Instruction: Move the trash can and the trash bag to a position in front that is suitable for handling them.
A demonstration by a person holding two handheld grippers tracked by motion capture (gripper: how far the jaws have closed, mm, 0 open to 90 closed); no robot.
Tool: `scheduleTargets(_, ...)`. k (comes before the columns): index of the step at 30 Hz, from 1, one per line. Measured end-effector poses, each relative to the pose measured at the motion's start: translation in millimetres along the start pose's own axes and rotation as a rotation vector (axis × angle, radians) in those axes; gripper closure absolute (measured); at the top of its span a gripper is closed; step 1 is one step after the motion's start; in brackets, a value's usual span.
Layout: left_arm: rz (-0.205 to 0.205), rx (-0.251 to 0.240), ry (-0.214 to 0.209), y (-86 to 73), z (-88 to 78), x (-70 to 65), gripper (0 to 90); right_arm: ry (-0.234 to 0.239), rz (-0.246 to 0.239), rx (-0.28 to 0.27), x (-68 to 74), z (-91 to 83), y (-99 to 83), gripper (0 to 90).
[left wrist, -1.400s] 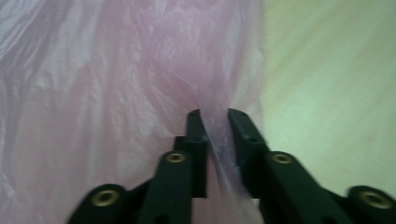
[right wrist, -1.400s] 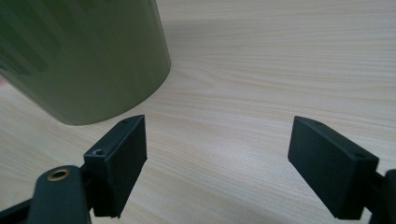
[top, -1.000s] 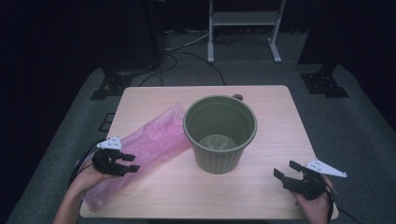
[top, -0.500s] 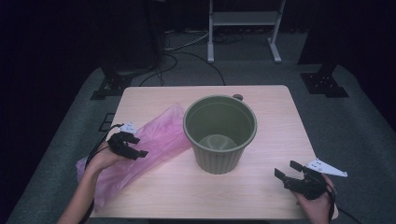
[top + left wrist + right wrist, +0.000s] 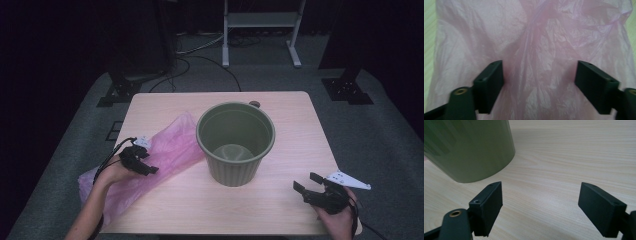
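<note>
Item: pink plastic bag (image 5: 160, 157), crumpled flat on the table (image 5: 300, 125), just left of the green bin (image 5: 235, 142).

Left hand-held gripper (image 5: 142, 162): has shifted from the bag's near end to its middle and come down onto it. Jaws, just closing a little, stand apart over a ridge of film without pinching it. Judged poised to grasp.

Right hand-held gripper (image 5: 312, 187): unmoved, to the bin's right on the near side, jaws wide, empty.

Bag not yet lifted.
</note>
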State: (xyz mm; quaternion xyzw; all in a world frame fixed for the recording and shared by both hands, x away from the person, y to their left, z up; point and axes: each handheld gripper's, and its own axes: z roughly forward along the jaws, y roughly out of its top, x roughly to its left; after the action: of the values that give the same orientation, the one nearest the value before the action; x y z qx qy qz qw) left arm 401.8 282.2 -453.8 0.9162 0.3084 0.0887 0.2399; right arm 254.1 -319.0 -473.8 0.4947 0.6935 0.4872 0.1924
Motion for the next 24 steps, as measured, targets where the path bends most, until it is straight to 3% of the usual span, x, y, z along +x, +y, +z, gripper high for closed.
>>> scheduleTargets(9,-0.037,-0.055,0.010,-6.3,-5.1,3.3,67.9,0.003,-0.011,0.009,3.9,4.1,0.3,18.7)
scheduleTargets(14,-0.034,-0.055,-0.010,-5.1,-4.4,2.8,88.3,0.008,-0.005,0.013,2.7,5.1,0.2,18.7)
scheduleTargets(17,-0.058,-0.056,-0.075,-7.6,-5.3,3.9,88.8,0.025,-0.001,0.016,1.9,6.5,2.8,18.7)
scheduleTargets(21,-0.068,-0.068,-0.096,-11.9,-9.9,4.8,89.0,0.060,-0.016,0.037,0.6,16.2,14.9,18.6)
scheduleTargets(24,-0.061,-0.085,-0.106,-14.0,-19.7,3.3,89.1,0.067,-0.062,0.070,-3.3,32.8,30.5,18.7)
